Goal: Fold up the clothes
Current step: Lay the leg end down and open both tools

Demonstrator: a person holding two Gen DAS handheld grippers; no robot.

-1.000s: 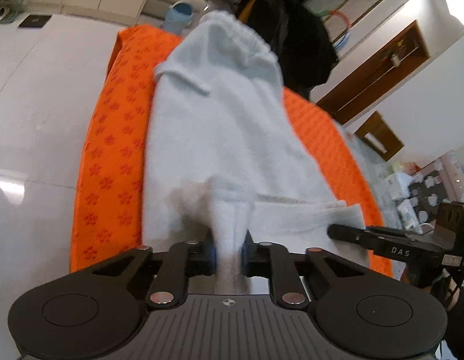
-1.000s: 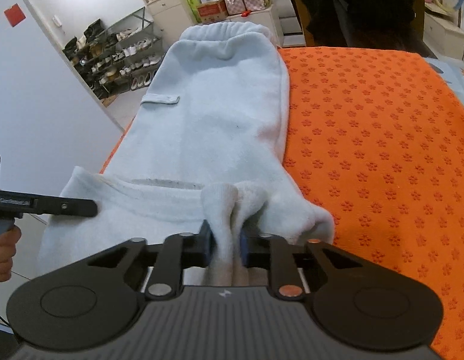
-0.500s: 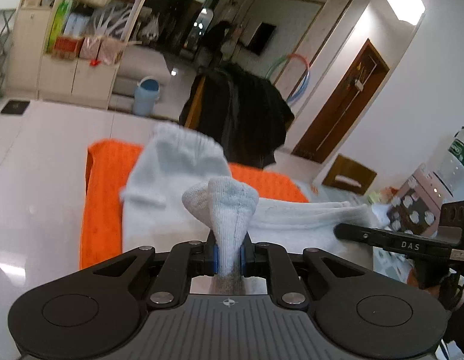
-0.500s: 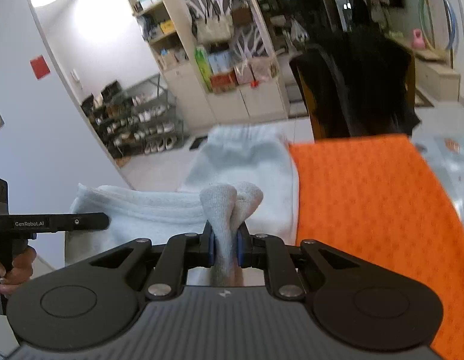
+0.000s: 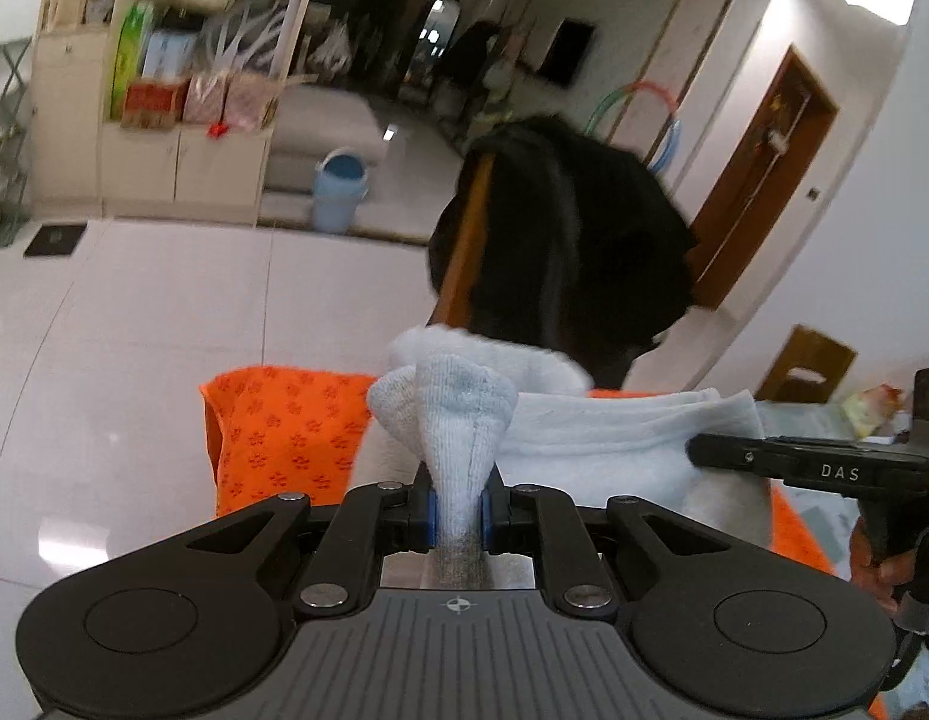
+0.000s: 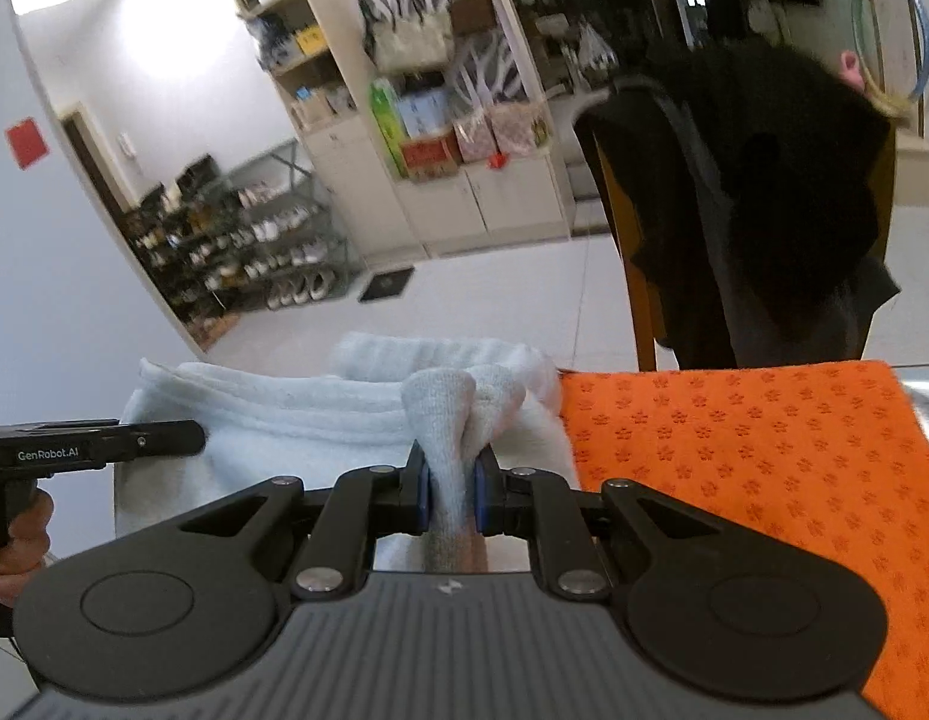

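Note:
A pale blue knit garment (image 5: 608, 438) lies on an orange flower-patterned mat (image 5: 278, 438) and is doubled over toward its far ribbed hem. My left gripper (image 5: 457, 507) is shut on a bunched corner of the garment, which pokes up between the blue pads. In the right wrist view my right gripper (image 6: 451, 495) is shut on the other bunched corner of the same garment (image 6: 296, 414). The near edge hangs lifted between the two grippers. Each gripper's finger shows in the other's view, the right one (image 5: 782, 459) and the left one (image 6: 98, 444).
A chair draped with black clothing (image 5: 560, 240) stands just beyond the mat's far end (image 6: 758, 222). The orange mat (image 6: 758, 462) stretches bare to the right of the garment. White tiled floor, a shoe rack (image 6: 248, 252), cabinets and a blue bin (image 5: 339, 189) lie further off.
Both grippers have lifted the near edge of the garment and carried it toward the far hem. The garment now lies doubled over, and the chair and room fill more of the view.

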